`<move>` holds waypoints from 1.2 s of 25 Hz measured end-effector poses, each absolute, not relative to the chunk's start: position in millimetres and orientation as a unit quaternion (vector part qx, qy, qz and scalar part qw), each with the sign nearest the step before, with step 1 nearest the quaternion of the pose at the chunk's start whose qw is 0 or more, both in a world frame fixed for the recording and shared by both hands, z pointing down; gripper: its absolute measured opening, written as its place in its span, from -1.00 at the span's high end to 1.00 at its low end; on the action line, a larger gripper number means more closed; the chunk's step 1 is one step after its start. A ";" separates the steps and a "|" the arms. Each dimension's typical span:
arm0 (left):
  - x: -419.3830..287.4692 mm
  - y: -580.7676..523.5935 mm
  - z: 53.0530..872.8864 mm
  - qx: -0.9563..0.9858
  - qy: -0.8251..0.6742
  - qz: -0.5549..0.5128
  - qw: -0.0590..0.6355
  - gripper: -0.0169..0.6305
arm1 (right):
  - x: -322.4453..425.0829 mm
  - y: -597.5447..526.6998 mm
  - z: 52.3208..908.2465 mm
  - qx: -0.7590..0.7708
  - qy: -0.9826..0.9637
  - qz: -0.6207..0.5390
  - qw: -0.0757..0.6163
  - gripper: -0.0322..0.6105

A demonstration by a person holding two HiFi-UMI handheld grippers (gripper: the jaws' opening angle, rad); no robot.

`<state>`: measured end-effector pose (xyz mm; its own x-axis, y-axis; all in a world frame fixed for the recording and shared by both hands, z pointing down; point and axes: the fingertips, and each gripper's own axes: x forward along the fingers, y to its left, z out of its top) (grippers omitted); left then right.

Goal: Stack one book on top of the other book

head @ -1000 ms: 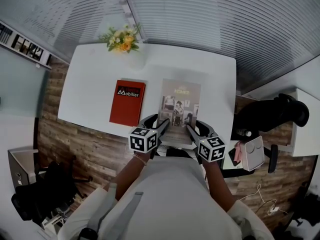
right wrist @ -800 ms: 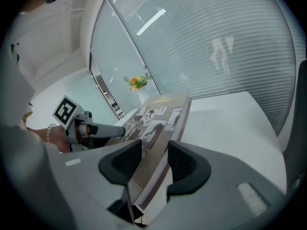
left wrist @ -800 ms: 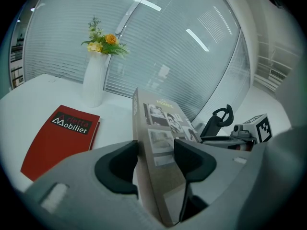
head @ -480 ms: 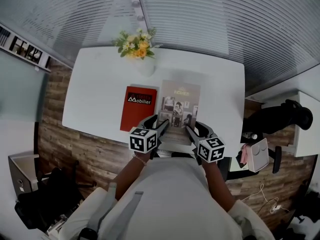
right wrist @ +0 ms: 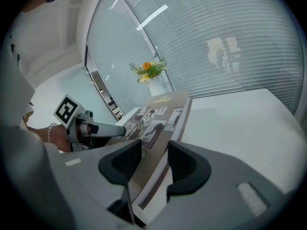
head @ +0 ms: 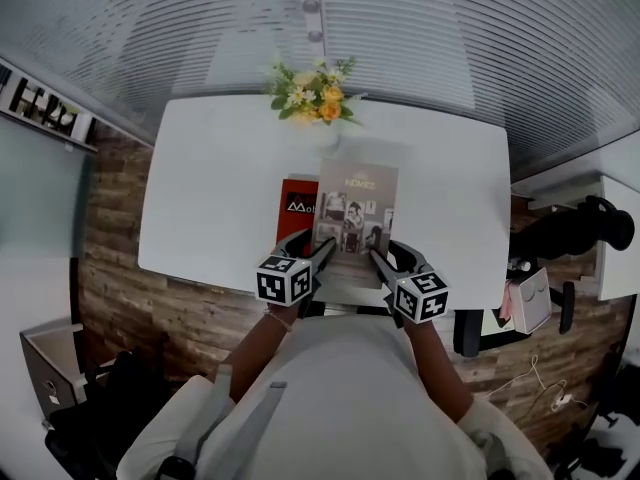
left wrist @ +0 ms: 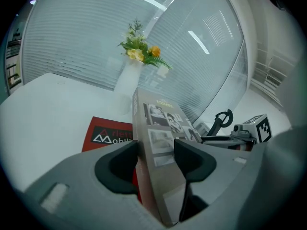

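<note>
1. The left hand-held gripper (head: 320, 252) (left wrist: 156, 153) is clamped on the near left edge of the grey book (head: 356, 208) (left wrist: 162, 128). In the left gripper view both pads press on the cover and spine side.
2. The right hand-held gripper (head: 379, 257) (right wrist: 154, 159) is clamped on the near right edge of the same grey book (right wrist: 160, 115). In the right gripper view the book sits tight between its two pads.
3. The grey book is carried between the two grippers with its photo cover facing up. Its far end reaches out over the table (head: 210, 198).
4. The red book (head: 297, 204) (left wrist: 106, 134) lies flat on the table with its cover up. In the head view the grey book covers its right part, and only a left strip shows.
5. Whether the grey book touches the red book cannot be told from any view.
6. A white vase (left wrist: 127, 83) (right wrist: 156, 86) with yellow and white flowers (head: 316, 92) (left wrist: 140, 51) (right wrist: 149, 70) stands at the far edge of the table, well apart from both books.
7. The person's forearms reach from the bottom of the head view to the two grippers, which are held side by side at the near edge of the table.
</note>
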<state>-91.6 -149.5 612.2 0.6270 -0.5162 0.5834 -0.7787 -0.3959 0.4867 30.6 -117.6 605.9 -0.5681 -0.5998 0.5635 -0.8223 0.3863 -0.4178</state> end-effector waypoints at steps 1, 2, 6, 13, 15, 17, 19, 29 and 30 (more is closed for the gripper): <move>-100.3 -149.9 612.4 0.818 -0.396 0.172 0.381 0.18 | 21.9 -118.2 606.0 0.435 -0.817 0.342 0.163 0.37; -109.2 -150.0 612.3 0.818 -0.396 0.171 0.381 0.18 | 13.0 -118.5 605.9 0.436 -0.817 0.340 0.164 0.37; -146.9 -148.7 611.8 0.819 -0.396 0.168 0.380 0.18 | -24.6 -117.4 605.1 0.437 -0.818 0.336 0.166 0.37; -203.2 -142.1 612.7 0.820 -0.393 0.164 0.382 0.18 | -80.8 -111.0 603.5 0.440 -0.818 0.329 0.169 0.37; -215.6 -139.6 613.9 0.819 -0.394 0.162 0.384 0.18 | -93.1 -108.8 604.3 0.441 -0.818 0.327 0.170 0.37; -227.1 -136.1 613.1 0.819 -0.395 0.161 0.384 0.18 | -104.4 -105.4 603.6 0.441 -0.819 0.326 0.170 0.37; -235.6 -133.0 611.5 0.820 -0.394 0.159 0.383 0.18 | -112.9 -101.8 602.1 0.441 -0.819 0.325 0.169 0.37; -229.6 -126.5 612.1 0.821 -0.391 0.155 0.385 0.18 | -106.9 -95.9 600.7 0.442 -0.819 0.319 0.177 0.37; -227.1 -126.2 613.1 0.821 -0.390 0.156 0.386 0.18 | -104.5 -95.4 601.6 0.443 -0.819 0.319 0.178 0.37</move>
<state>-227.1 -126.2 613.1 0.6468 -0.5210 0.5569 -0.7613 -0.3971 0.5126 -104.5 -95.4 601.6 -0.5440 -0.6119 0.5741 -0.8391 0.4031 -0.3654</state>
